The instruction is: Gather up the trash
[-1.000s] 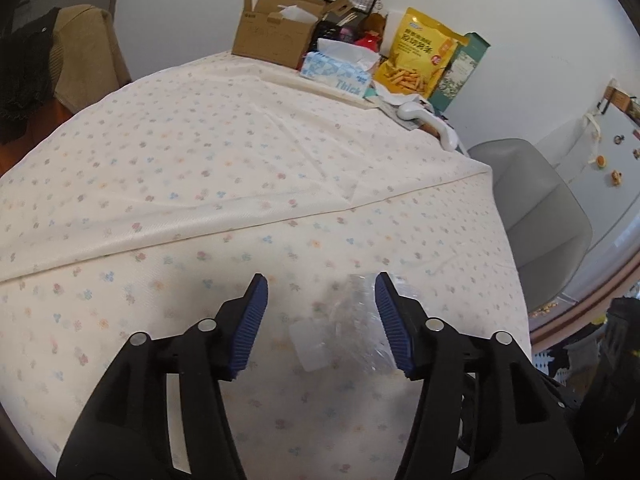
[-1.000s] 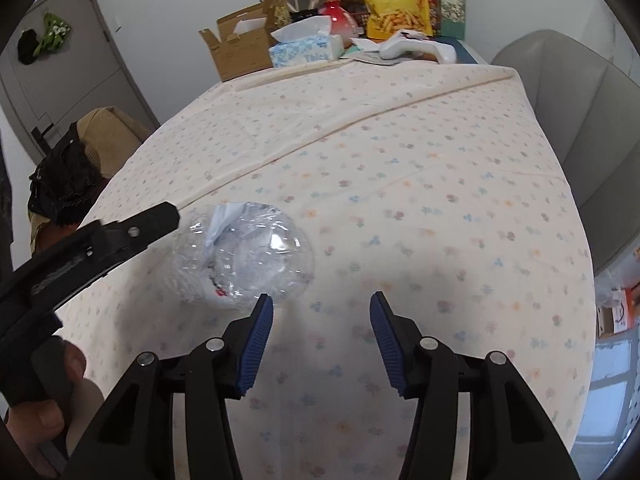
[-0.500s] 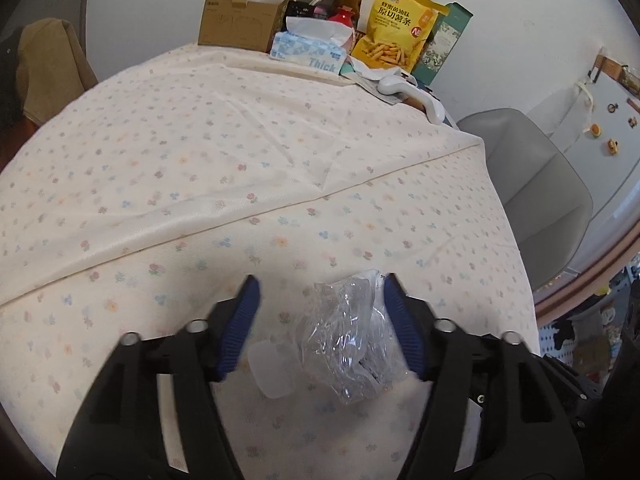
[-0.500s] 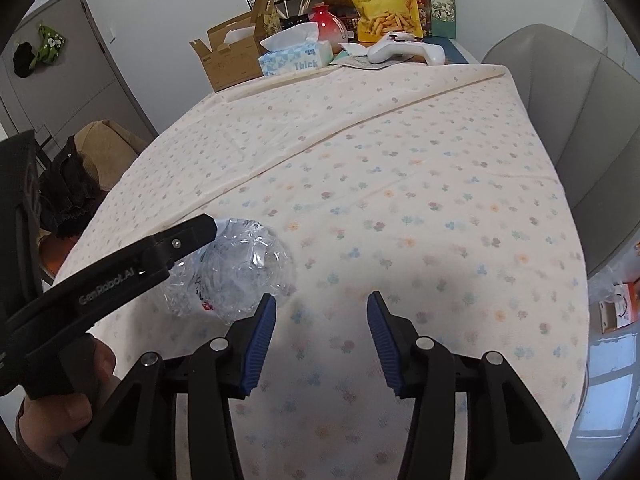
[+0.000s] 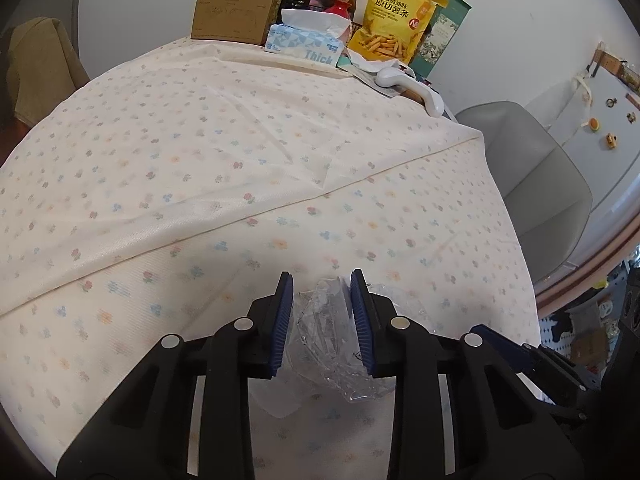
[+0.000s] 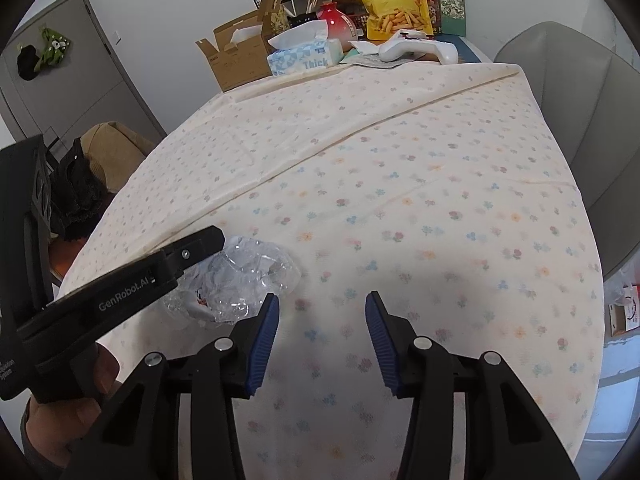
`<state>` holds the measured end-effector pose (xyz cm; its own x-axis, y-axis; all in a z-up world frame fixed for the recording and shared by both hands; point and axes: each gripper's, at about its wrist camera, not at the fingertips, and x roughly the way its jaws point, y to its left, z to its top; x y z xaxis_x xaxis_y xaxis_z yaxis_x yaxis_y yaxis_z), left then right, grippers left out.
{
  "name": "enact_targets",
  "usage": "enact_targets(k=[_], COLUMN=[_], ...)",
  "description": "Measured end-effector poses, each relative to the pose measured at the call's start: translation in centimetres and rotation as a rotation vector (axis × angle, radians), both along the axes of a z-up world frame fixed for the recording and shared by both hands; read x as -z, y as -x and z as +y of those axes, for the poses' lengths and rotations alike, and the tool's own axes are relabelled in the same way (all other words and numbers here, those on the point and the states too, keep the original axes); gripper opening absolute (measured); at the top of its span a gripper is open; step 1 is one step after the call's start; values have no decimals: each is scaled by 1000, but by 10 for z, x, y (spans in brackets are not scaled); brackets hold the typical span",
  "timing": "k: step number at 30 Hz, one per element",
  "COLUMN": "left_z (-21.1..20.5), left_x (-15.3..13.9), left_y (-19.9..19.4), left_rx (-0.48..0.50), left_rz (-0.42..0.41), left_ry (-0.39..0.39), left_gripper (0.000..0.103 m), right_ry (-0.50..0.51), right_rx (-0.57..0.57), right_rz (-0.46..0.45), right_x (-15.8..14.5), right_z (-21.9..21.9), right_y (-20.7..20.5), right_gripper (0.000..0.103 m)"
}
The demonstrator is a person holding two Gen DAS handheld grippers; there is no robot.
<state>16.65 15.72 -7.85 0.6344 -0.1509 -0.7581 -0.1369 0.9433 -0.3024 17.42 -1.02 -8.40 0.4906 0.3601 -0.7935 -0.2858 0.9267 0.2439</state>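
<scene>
A crumpled piece of clear plastic (image 5: 326, 328) lies on the flowered tablecloth (image 5: 240, 152) near the table's front edge. My left gripper (image 5: 321, 280) straddles it, and its jaws are closing, with both blue pads against the plastic's sides. A pale translucent scrap (image 5: 276, 398) lies just under the left jaw. In the right wrist view, the same plastic (image 6: 244, 276) sits left of my right gripper (image 6: 323, 298), partly covered by one left finger (image 6: 192, 250). The right gripper hovers open over bare cloth with nothing between its pads.
At the table's far end stand a cardboard box (image 5: 232, 12), a tissue box (image 5: 304, 42), a yellow snack bag (image 5: 396, 24) and a white controller (image 5: 412, 86). A grey chair (image 5: 532, 184) stands beyond the right edge. A hand (image 6: 60, 420) holds the left gripper.
The left jaws have narrowed onto the clear plastic, which now looks squeezed and taller. The left gripper has edged forward and down. The right gripper has barely moved.
</scene>
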Motion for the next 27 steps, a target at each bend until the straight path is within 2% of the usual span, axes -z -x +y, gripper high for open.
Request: enact_targets(k=[18, 27], left_z=[1, -13], left_x=[-2, -8], left_y=[5, 3], left_rx=[-11, 23], left_rz=[1, -16], left_ry=[2, 23], left_gripper=[30, 30], right_ry=[22, 21], right_rx=[-25, 11], right_rz=[13, 0], right_x=[6, 0], right_z=[6, -11], right_y=[4, 5], right_gripper=[44, 44])
